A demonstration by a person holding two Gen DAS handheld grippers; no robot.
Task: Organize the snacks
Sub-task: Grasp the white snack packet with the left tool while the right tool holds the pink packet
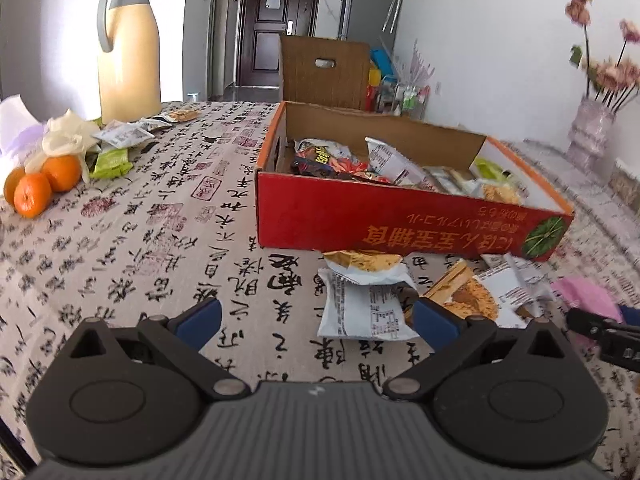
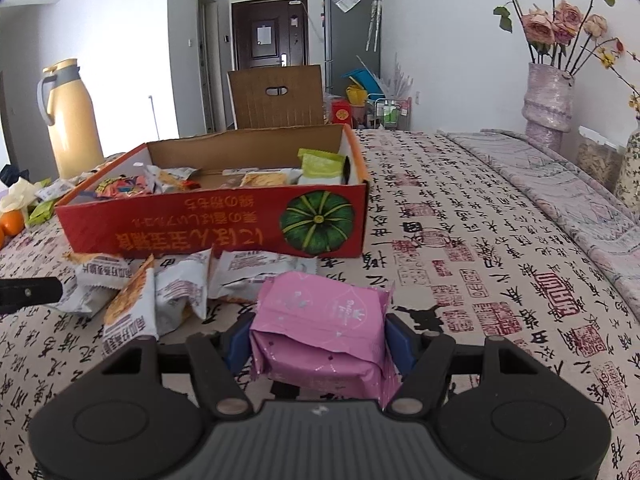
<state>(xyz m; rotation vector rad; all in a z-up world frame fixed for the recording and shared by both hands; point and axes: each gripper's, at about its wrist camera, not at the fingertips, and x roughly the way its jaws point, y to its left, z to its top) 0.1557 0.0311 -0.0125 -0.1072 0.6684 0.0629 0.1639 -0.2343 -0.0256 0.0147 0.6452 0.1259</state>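
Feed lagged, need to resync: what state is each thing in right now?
right gripper: shut on pink packet
pink packet: gripped at both sides
left gripper: open, holding nothing
red box: open-topped, partly filled with snacks
white snack packets: loose on tablecloth before box
thermos jug: upright, lid on

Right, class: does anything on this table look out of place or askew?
Yes. The red box sits upside down to us, its print inverted. Several white snack packets lie tumbled in front of it rather than inside.
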